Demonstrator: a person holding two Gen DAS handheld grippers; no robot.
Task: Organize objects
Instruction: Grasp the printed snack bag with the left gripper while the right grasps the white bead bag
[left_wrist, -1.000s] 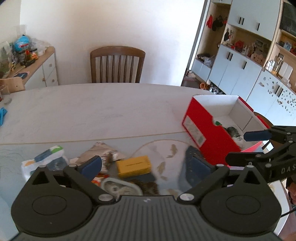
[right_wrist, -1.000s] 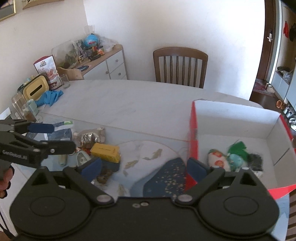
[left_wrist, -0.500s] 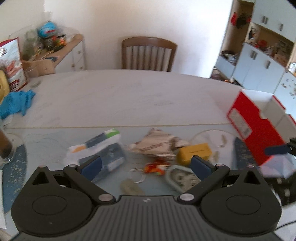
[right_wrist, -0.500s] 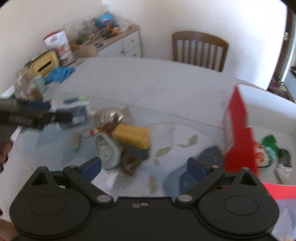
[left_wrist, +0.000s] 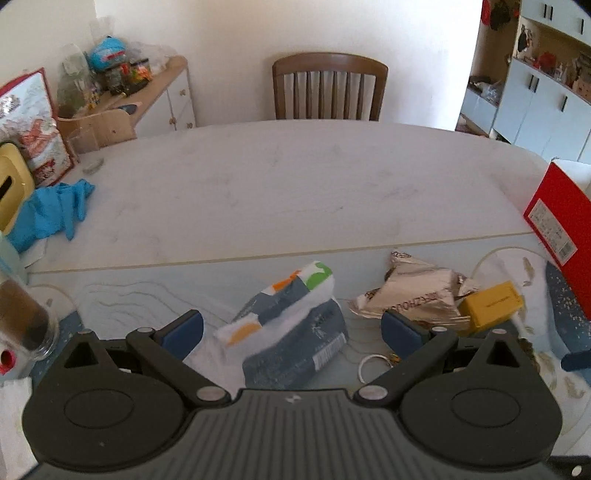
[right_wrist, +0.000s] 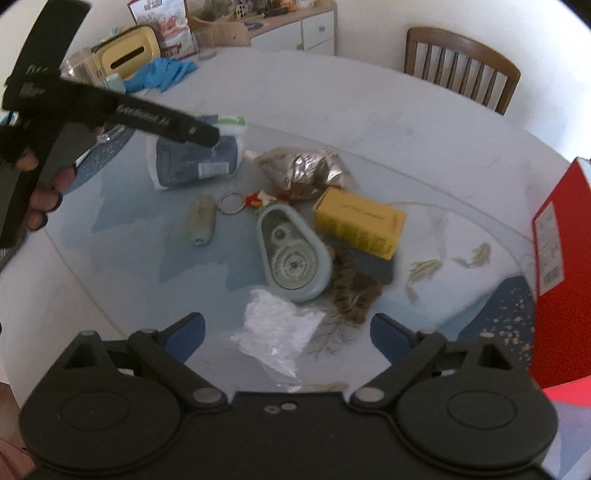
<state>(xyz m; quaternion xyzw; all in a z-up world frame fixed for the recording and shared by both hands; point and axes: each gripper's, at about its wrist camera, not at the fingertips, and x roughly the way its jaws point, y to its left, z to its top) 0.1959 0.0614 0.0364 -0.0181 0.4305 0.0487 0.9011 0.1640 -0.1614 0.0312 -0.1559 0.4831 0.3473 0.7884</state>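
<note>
A blue-and-white tissue pack (left_wrist: 291, 325) lies on the bench (left_wrist: 280, 195) between the spread fingers of the left tongs (left_wrist: 291, 328), which are wide and hold nothing. In the right wrist view the same pack (right_wrist: 195, 158) sits at about 10 o'clock from the middle of the clutter, with the left tongs' dark tip over its upper edge; whether they touch cannot be told. At the pack's 3 o'clock rests a crumpled foil wrapper (right_wrist: 306, 171), and just beyond that a yellow box (right_wrist: 360, 221). A grey-green teardrop-shaped case (right_wrist: 293, 254) lies in the middle, touching a brown fuzzy clump (right_wrist: 352, 291) at its 4 o'clock. A key ring (right_wrist: 231, 203) and a small pale roll (right_wrist: 201, 219) lie at the case's 10 o'clock. A clear plastic scrap (right_wrist: 279, 328) lies between the fingers of the right tongs (right_wrist: 288, 332), which are also wide and empty. A red box (right_wrist: 561, 266) stands at the bench's 3 o'clock edge.
</note>
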